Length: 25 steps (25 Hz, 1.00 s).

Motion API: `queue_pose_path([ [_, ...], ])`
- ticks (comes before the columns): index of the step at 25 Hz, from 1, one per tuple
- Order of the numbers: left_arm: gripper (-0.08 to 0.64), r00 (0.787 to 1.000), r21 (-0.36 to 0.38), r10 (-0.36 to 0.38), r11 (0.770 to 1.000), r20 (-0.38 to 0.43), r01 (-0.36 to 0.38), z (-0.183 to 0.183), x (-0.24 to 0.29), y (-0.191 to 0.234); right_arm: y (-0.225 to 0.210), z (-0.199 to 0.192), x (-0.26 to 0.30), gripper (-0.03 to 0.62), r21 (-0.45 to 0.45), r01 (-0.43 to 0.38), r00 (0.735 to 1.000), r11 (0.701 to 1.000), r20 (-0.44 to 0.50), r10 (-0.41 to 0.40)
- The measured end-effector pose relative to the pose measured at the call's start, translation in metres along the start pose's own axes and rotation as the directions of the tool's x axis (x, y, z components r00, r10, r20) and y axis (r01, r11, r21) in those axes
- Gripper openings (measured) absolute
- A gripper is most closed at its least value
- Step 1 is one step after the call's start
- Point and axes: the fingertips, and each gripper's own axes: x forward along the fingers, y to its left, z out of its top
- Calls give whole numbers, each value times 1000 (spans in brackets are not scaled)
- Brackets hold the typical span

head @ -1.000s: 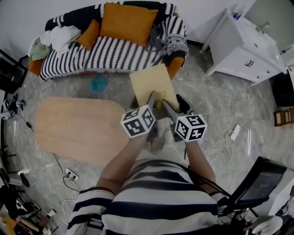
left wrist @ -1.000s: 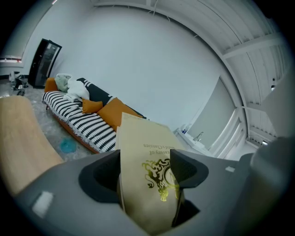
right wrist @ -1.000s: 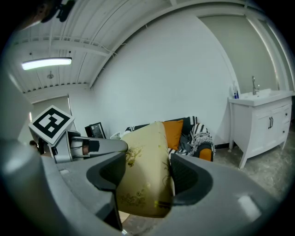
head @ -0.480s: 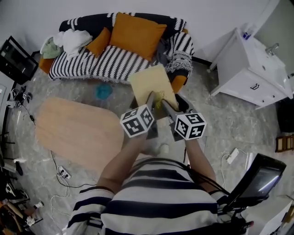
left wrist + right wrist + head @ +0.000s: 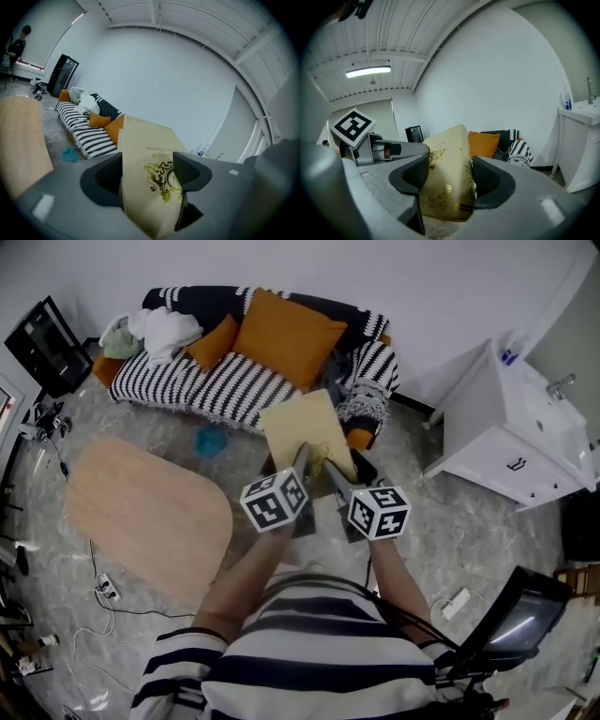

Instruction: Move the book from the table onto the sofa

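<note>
- Grey marbled floor (image 5: 441, 521) runs under the whole scene, and the sofa (image 5: 225, 381), covered in a black-and-white striped throw, stands against the far white wall.
- On the sofa lie a large orange cushion (image 5: 286, 338), a smaller orange cushion (image 5: 208, 341) and a heap of white cloth (image 5: 169, 326) towards its left end in the head view.
- The book (image 5: 305, 427), with a pale yellow cover and a gold emblem, is held in the air just in front of the sofa, near its right end in the head view. It is not resting on the seat.
- The left gripper (image 5: 302, 454) is clamped on the near edge of the book; its own view shows the cover filling the gap between the two dark jaws.
- The right gripper (image 5: 345, 463) is also clamped on the book, just beside the left gripper, with a jaw against each face of the volume.
- The book tilts upward and away from the person, towards the sofa.
- The table (image 5: 141, 512), an oval wooden top, stands in front of the sofa and to the left of the book, well apart from it.
- A teal object (image 5: 209, 441) lies on the floor between the table and the sofa.
- A white cabinet (image 5: 506, 427) stands to the right of the sofa.
</note>
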Motion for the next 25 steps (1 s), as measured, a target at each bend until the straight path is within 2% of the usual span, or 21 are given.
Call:
queue_pose_path([
  [10, 328, 996, 15, 80, 997, 25, -81, 5, 4, 7, -4, 0, 16, 284, 40, -80, 997, 996, 7, 80],
  [19, 327, 996, -2, 93, 996, 11, -93, 10, 26, 19, -14, -1, 40, 279, 55, -69, 997, 996, -12, 70],
  [25, 327, 997, -20, 74, 997, 5, -74, 27, 59, 27, -27, 14, 71, 278, 46, -51, 998, 998, -22, 52],
])
